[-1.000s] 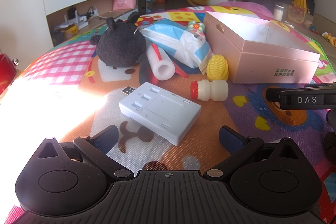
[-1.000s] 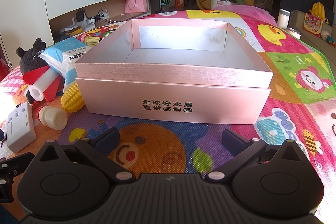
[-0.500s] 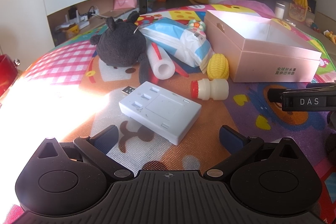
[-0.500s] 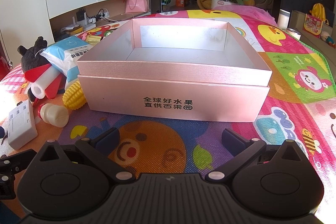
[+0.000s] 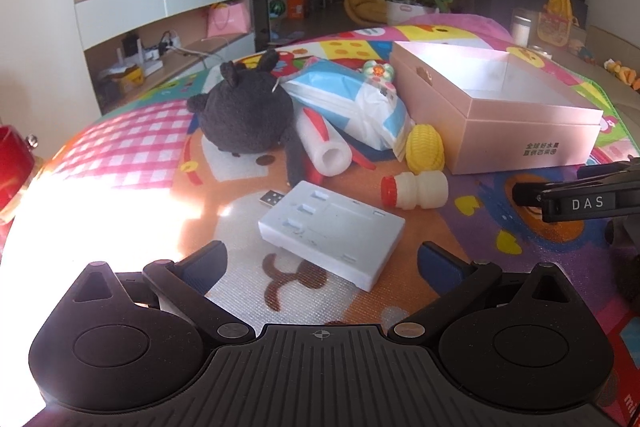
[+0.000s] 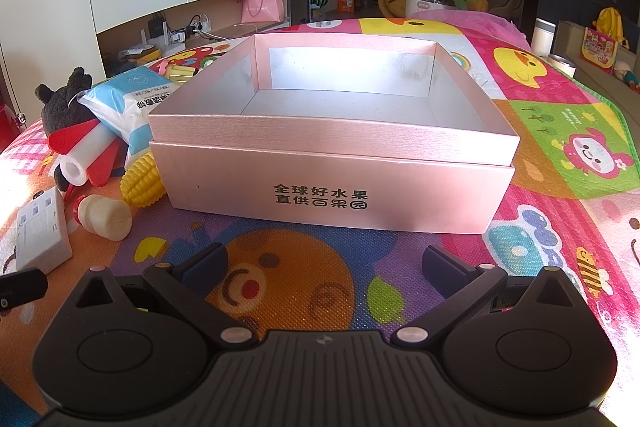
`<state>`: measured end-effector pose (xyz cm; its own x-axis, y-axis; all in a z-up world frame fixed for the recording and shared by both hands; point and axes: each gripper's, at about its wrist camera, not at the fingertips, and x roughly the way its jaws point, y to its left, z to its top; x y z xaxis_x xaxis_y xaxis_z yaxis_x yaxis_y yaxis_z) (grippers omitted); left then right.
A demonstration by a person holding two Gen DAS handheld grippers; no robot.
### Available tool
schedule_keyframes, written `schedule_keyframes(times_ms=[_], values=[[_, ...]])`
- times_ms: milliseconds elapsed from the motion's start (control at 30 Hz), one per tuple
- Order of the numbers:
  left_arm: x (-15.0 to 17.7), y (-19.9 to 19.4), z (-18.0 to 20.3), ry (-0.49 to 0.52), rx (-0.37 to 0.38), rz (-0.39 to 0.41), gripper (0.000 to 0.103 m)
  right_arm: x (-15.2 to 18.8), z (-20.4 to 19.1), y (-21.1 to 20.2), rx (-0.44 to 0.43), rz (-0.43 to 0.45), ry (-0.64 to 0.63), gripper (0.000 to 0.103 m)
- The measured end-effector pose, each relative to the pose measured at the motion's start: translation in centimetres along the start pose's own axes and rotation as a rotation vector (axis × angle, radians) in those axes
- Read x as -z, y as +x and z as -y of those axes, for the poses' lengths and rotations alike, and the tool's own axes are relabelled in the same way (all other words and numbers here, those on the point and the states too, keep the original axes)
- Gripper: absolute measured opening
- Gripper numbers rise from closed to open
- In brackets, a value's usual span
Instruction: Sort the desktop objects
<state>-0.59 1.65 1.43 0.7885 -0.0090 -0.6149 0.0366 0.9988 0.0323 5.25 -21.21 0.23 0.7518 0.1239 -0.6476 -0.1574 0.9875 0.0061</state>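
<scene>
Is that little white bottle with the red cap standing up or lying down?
Lying down. The small white bottle with the red cap rests on its side on the colourful play mat, cap pointing left.

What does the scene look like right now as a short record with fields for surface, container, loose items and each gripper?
surface: colourful cartoon play mat
container: open pink cardboard box, nothing visible inside
loose items: white plastic socket block, small white bottle with red cap lying on its side, yellow toy corn, white foam tube, blue and white wipes pack, black plush toy
left gripper: open, holds nothing, faces the socket block
right gripper: open, holds nothing, faces the box
</scene>
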Motion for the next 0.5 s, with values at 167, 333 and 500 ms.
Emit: schedule_keyframes(times_ms=[167, 333, 500], values=[[-0.6, 0.6, -0.6, 0.033, -0.01, 0.002, 0.103, -0.7, 0.3, 0.1, -0.035, -0.056, -0.03, 0.103], [-0.5, 0.5, -1.3, 0.049, -0.018, 0.01, 0.103, -0.7, 0.5, -0.5, -0.039, -0.115, -0.012, 0.103], [0.0, 0.5, -1.1, 0.076, 0.032, -0.007, 0.103, -0.5, 0.0, -0.8, -0.015, -0.108, -0.016, 0.103]])
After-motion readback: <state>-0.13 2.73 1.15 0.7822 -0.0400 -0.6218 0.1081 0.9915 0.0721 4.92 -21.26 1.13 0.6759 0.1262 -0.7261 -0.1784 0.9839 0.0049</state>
